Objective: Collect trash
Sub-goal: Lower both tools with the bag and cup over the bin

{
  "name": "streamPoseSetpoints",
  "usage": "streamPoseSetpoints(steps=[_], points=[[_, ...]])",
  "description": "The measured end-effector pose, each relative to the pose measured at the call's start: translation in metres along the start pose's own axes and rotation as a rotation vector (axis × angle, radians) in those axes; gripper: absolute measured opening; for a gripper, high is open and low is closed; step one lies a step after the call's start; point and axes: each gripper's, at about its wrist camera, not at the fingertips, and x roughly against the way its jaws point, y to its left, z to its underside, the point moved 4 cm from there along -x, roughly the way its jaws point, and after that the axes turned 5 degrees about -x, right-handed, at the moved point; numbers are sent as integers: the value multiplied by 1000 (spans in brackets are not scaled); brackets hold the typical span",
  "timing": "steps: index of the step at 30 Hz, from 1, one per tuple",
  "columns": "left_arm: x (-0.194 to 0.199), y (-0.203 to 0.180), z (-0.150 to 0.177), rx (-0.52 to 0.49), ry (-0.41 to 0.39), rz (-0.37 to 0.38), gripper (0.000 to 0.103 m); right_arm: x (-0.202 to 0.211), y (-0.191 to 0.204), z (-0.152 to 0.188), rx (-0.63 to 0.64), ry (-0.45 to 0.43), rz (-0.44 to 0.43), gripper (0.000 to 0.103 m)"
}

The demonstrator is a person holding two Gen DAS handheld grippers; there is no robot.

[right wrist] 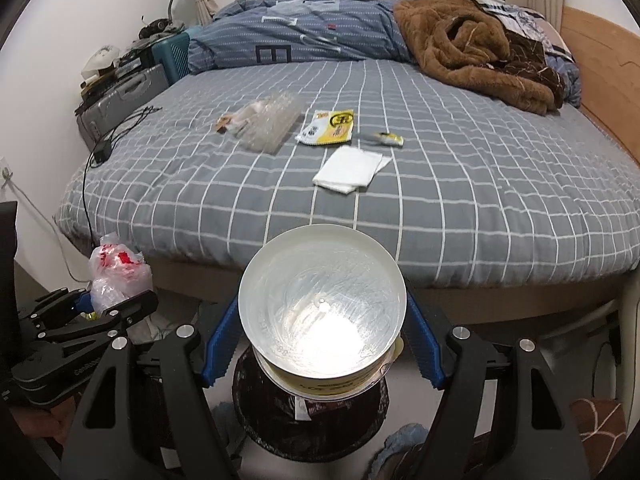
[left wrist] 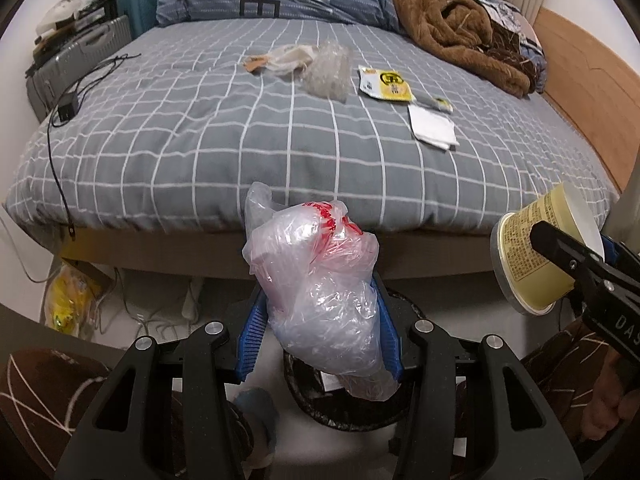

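Bag (left wrist: 316,300) in L tool (left wrist: 320,332), cup (right wrist: 320,308) in R tool (right wrist: 320,336); both over bin (right wrist: 312,432), bed (left wrist: 240,152) behind.

Above the bin: the left gripper (left wrist: 320,320), full of a crumpled plastic bag (left wrist: 316,292), and the right gripper (right wrist: 322,340), filled by a paper cup (right wrist: 320,308), crowded the space over the dark trash bin (right wrist: 312,432).
Between grippers: they hung near each other, a narrow gap left.
Bed front: the checked bed (left wrist: 180,140) lay bare along its near edge.
Mid-bed: wrappers (right wrist: 326,128) and a white tissue (right wrist: 348,170) lay scattered.
Far right: a brown blanket (right wrist: 472,48) heaped.
Left edge: a black cable (left wrist: 56,168) draped down.
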Motion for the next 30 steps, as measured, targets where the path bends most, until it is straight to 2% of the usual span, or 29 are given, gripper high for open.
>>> streamPoseSetpoints(steps=[10,13,21,30], points=[[-20,-2,22,-9,62,-9,48,-17,2,28,-1,78,10,70],[-30,0,26,2,91,9,48,-23,3,33,0,97,15,70],[-53,3,36,10,146,17,48,-55,4,51,-12,192,4,70],[-74,5,40,5,191,16,48,-77,4,59,-13,237,19,70]])
